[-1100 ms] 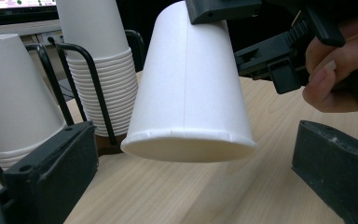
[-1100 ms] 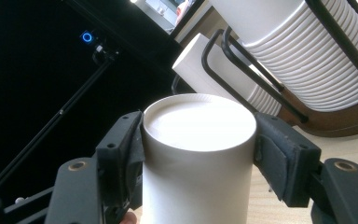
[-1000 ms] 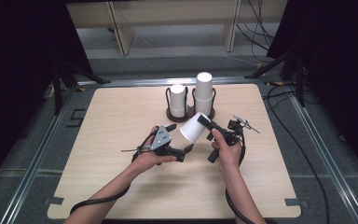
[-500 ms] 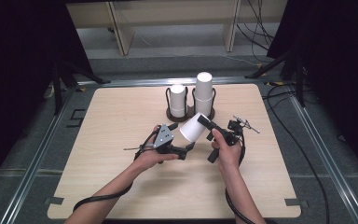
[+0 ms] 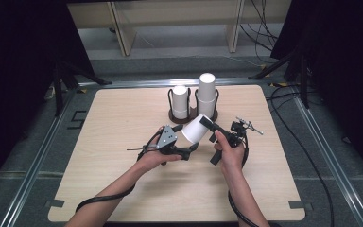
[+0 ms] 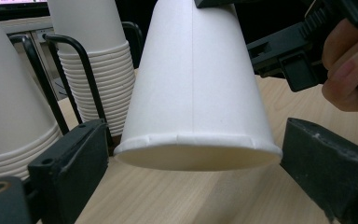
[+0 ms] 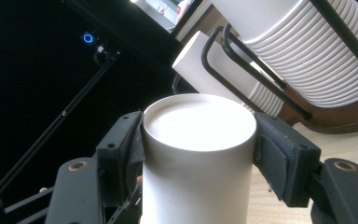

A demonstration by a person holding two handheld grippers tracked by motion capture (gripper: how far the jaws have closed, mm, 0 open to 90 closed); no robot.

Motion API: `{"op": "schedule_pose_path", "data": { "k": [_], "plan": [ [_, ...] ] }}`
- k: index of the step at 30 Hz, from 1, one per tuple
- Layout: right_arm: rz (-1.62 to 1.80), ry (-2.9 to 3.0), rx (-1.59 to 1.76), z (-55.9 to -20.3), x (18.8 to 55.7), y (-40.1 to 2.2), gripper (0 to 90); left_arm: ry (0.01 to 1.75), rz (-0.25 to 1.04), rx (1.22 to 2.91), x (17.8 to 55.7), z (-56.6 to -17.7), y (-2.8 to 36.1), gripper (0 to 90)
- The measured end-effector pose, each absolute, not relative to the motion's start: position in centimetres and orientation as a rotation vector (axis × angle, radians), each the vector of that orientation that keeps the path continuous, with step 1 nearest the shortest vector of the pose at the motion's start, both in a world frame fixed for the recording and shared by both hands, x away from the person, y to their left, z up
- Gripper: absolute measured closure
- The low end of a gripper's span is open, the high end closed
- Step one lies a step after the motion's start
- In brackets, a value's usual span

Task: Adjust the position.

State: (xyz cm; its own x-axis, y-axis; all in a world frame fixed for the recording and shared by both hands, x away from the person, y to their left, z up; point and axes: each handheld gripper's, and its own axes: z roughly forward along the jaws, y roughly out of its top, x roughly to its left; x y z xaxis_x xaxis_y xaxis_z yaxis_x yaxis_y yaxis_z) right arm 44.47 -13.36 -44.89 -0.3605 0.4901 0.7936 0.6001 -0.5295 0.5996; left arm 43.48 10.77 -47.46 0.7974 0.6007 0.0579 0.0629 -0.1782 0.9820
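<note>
Tilting above the middle of the table (image 5: 123, 189), a single white paper cup (image 5: 194, 129) hangs clear of the wood, its closed bottom toward the right gripper (image 5: 211, 127) and its open rim toward the left gripper (image 5: 192, 147). In the right gripper view the cup's (image 7: 198, 154) narrow end sits squarely between the two black jaws, which are clamped on its sides. In the left gripper view the wide rim of the cup (image 6: 196, 93) lies between that gripper's jaws, which have just been closing in on it; a small gap shows on each side, so the pads are apart and not pressing. The person's right hand (image 5: 230, 153) and left hand (image 5: 156, 158) hold the grippers close together. Just behind the cup, two stacks of upturned paper cups (image 5: 207, 94) stand in a black wire holder (image 5: 172, 101) on a round brown base.
</note>
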Motion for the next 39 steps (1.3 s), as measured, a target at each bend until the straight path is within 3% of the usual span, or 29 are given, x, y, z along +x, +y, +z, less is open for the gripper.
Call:
{"op": "schedule_pose_path", "data": {
  "k": [39],
  "plan": [
    [-2.012,-1.386,-1.715,-45.25,44.77,-13.32,34.5,0.489,0.531,1.732,43.62,-47.16,11.15,19.8]
  ]
}}
